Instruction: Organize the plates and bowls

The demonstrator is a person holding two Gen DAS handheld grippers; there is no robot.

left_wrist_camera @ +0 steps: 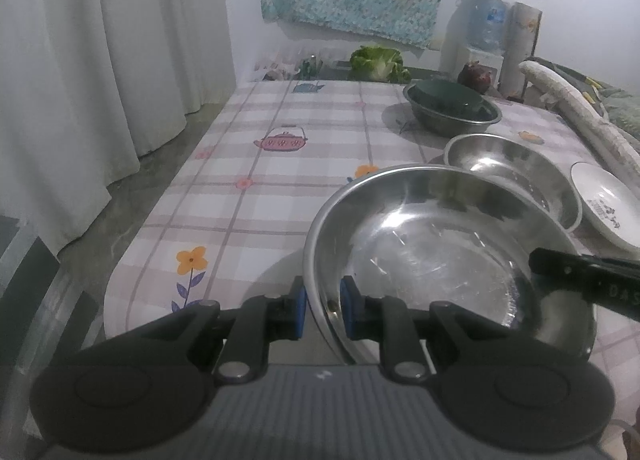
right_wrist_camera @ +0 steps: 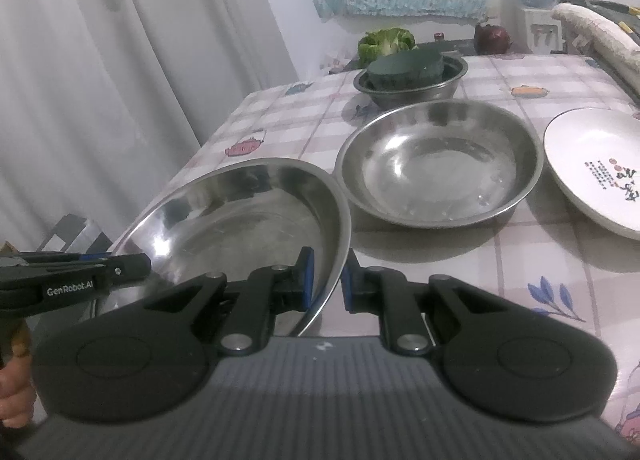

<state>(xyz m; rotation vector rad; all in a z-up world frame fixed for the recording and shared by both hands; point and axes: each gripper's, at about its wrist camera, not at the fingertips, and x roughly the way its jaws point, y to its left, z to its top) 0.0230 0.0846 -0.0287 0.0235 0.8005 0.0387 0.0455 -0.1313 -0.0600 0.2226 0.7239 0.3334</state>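
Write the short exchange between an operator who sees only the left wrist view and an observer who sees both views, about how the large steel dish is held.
Operator: My left tool is clamped on the large steel dish. The right tool only pokes in from my right edge. Is it gripping too?
Observer: Yes. In the right wrist view its blue pads sit on either side of the dish's rim, shut on it.
Operator: Can you see who holds my tool?
Observer: Only part of a hand at the lower left edge, behind the left tool.
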